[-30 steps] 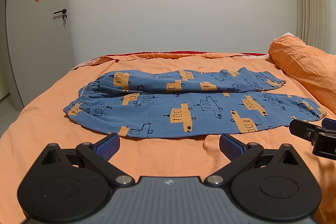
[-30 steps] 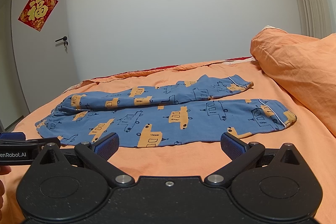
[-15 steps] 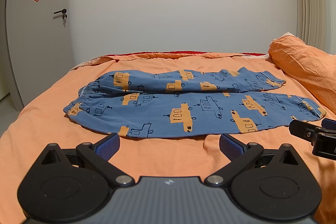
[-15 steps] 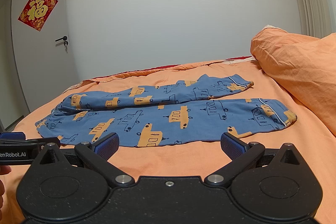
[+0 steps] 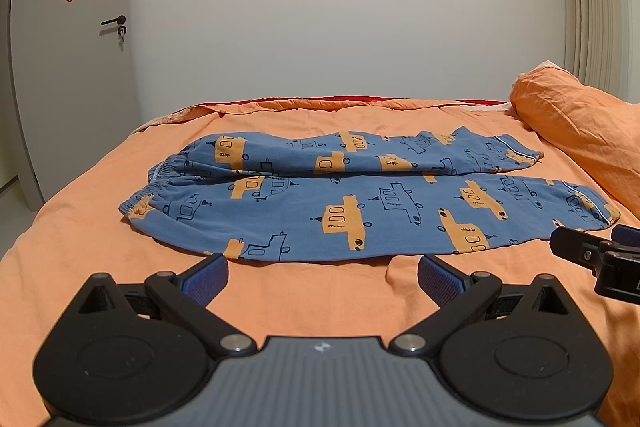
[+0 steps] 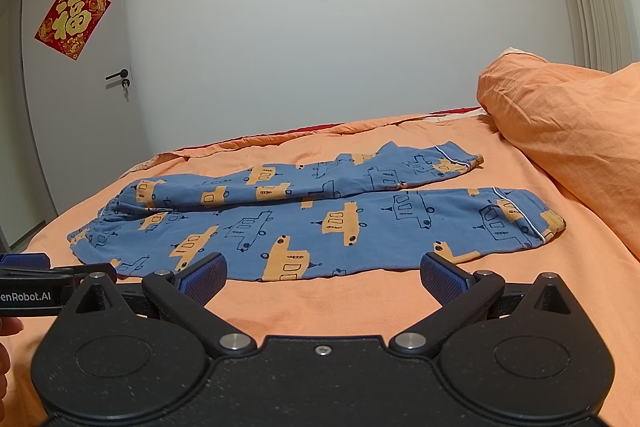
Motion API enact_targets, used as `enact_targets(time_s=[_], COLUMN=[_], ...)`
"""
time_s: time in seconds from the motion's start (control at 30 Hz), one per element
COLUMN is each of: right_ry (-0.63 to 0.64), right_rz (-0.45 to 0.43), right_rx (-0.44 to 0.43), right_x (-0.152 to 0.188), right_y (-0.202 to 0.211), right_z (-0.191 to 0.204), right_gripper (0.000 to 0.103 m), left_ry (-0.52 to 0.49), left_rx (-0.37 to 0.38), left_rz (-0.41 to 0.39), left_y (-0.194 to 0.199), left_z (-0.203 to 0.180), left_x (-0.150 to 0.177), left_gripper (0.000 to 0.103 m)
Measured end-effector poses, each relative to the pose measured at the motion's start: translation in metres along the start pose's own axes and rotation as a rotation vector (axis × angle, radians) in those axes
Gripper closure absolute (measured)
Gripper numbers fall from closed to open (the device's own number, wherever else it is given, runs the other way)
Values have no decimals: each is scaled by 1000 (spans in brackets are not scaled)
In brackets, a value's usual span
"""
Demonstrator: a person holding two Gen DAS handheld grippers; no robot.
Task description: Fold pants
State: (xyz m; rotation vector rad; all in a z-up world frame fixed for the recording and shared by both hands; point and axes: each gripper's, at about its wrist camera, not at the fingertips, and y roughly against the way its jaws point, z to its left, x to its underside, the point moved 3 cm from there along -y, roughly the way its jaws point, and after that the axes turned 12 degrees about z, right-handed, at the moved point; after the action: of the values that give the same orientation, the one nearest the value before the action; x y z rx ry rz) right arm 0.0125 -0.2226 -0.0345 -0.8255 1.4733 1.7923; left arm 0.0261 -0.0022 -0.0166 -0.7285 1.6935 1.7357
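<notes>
Blue pants (image 5: 360,203) (image 6: 320,219) printed with orange vehicles lie flat across the orange bed, waistband to the left, both legs stretched to the right. My left gripper (image 5: 322,279) hovers open just short of the near leg's hem edge, with nothing between its blue pads. My right gripper (image 6: 322,277) is likewise open and empty in front of the near leg. In the left wrist view, part of the right gripper (image 5: 592,259) shows at the right edge near the cuff. The left gripper's side (image 6: 36,287) shows at the left edge of the right wrist view.
An orange duvet (image 5: 100,267) covers the bed. An orange pillow (image 5: 580,131) (image 6: 568,131) is heaped at the right. A grey door (image 5: 80,67) with a red decoration stands at the back left. Part of a hand (image 6: 6,355) shows at the left edge.
</notes>
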Motion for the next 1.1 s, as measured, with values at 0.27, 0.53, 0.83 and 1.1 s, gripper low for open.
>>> enact_targets(time_s=[0.27,0.53,0.83,1.1], right_ry=[-1,-4,-13,-36], right_rz=[0,1,-22,-59], right_rx=[0,-1,-8,-137], right_x=[0,-2,-7,-71], right_y=[0,0,1,-13], right_z=[0,-1,-1,-10], right_gripper=[0,0,0,0], left_ry=[-1,13,14,-73], left_rx=[0,0,4,-20], left_rz=[1,9,22,144], left_y=[0,-2,-8,-37], left_z=[0,4,7,43], left_x=[0,-3,-14,-86], left_gripper=[0,0,0,0])
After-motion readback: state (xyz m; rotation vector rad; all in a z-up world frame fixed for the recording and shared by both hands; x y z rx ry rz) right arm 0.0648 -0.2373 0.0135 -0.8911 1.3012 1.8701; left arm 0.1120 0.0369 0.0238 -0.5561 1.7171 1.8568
